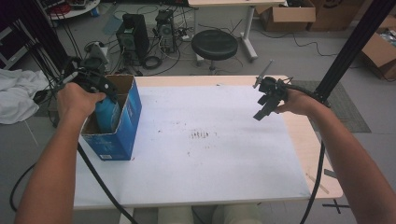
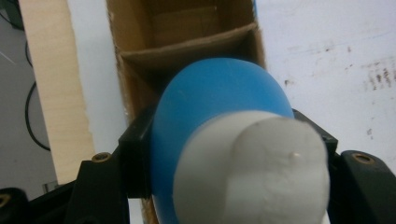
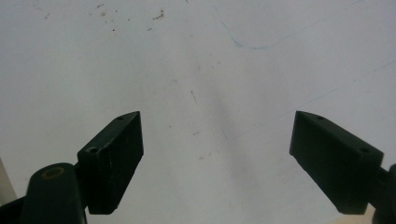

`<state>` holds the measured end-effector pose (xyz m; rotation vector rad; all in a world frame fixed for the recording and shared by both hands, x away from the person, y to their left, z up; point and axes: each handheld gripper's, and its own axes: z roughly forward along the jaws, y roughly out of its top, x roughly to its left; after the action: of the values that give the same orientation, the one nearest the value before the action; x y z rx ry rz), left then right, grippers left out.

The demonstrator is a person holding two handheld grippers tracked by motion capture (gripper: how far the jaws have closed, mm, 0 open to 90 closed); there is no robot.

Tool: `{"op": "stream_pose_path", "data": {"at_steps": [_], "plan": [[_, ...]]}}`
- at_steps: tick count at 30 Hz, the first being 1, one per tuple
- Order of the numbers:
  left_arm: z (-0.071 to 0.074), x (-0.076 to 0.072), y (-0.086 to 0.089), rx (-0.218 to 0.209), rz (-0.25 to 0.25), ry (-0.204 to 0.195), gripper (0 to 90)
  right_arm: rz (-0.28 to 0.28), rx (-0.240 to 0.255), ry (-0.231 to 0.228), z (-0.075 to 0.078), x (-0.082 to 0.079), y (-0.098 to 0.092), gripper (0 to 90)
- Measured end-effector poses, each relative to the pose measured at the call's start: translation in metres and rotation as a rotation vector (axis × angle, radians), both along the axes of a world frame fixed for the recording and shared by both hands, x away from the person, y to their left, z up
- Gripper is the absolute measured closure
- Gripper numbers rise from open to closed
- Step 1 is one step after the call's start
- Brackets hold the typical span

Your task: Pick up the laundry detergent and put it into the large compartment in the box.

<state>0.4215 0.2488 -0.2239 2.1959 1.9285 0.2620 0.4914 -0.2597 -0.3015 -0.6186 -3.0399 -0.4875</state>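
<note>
Nearest, in the left gripper view: left gripper (image 2: 224,154) clamped on a blue bottle (image 2: 205,116) with a white cap (image 2: 261,172), jaws pressing the blue body from both sides just below the cap. Just beyond, an open blue cardboard box (image 1: 123,126) with a cardboard divider (image 2: 187,46) across its brown inside; bottle held over, or partly within, the near compartment. From the high view, box standing at the left part of the table (image 1: 210,154), bottle's blue body visible inside its open top.

Likely smooth, rigid plastic, rounded at the shoulder, so prone to slip or twist in a light pinch; weight not judgeable, contents hidden. Best hold probably the present one, across the body under the cap, square to the curve, not on the taper.

Farther right, right gripper (image 1: 267,100) held above the table's far right area, well apart from the box, jaws spread wide and empty over white, lightly stained table surface.

Beyond the table, a black round stool (image 1: 214,45), computer towers (image 1: 133,35) and cardboard boxes (image 1: 289,16) on the floor.
</note>
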Motion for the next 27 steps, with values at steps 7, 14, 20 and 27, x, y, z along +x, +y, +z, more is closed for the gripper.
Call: {"op": "stream_pose_path", "data": {"at_steps": [7, 14, 20, 27], "plan": [[-0.026, 0.000, 0.002, -0.001, 0.004, 0.012, 38.1, -0.004, -0.004, 0.001, 0.000, 0.000, -0.001, 17.2], [-0.044, 0.000, 0.006, -0.005, 0.013, 0.014, 38.0, -0.008, -0.002, 0.006, -0.002, -0.001, -0.003, 17.2], [-0.054, 0.000, 0.008, -0.007, 0.010, 0.033, 38.0, -0.011, -0.005, 0.007, -0.003, -0.001, -0.004, 17.2], [-0.064, 0.001, 0.008, -0.004, 0.003, 0.046, 37.9, -0.005, -0.007, 0.010, -0.004, -0.001, -0.002, 17.2]]}}
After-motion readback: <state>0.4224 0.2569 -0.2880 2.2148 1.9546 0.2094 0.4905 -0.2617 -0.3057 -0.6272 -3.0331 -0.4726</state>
